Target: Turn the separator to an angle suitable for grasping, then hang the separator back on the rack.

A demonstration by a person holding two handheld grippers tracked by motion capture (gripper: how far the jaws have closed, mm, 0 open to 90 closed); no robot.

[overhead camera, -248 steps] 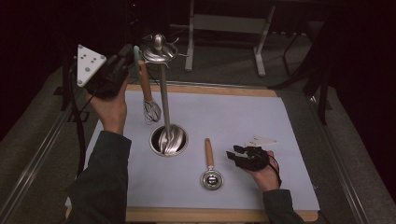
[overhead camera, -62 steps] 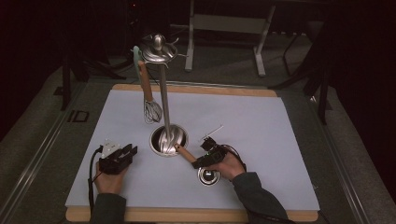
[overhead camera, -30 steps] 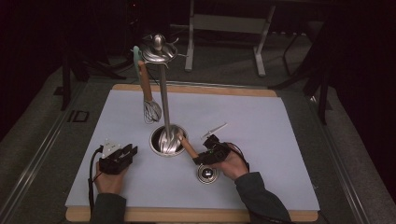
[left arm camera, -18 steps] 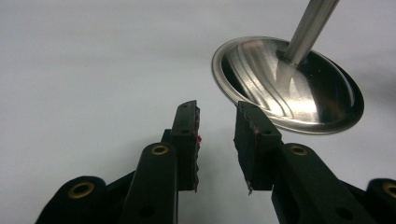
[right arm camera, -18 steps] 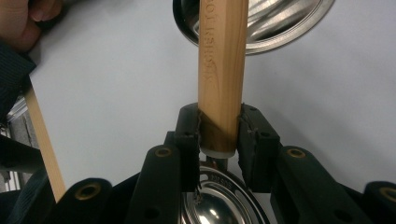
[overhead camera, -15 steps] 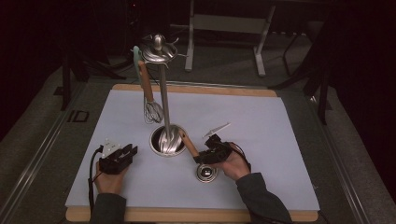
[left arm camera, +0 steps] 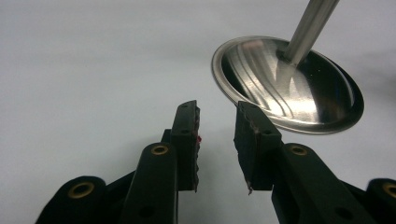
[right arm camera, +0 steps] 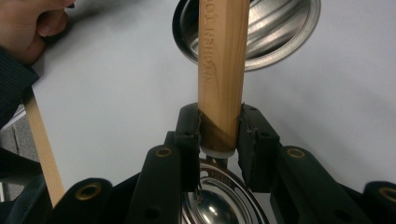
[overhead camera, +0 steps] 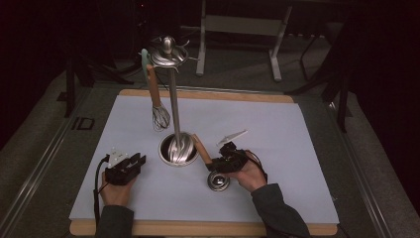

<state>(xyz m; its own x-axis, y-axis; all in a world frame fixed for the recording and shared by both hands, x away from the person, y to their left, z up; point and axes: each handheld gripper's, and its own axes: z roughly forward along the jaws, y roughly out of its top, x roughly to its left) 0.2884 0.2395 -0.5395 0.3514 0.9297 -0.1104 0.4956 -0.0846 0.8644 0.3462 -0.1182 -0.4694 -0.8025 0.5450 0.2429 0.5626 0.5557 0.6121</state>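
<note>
A pale sheet on a wood-edged board (overhead camera: 277, 124) carries a tall steel utensil stand with a round dished base (overhead camera: 176, 148); a wooden-handled wire whisk (overhead camera: 157, 106) hangs from its top. The right gripper (right arm camera: 218, 128) is clamped on the wooden handle of a round metal-headed utensil (right arm camera: 220, 56) just beside the base. The left gripper (left arm camera: 215, 135), jaws parted and empty, rests near the base's other side.

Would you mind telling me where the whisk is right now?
In the high view, the whisk hangs from the top of the metal stand, on the stand's left, its wire head just above the white mat.
</note>
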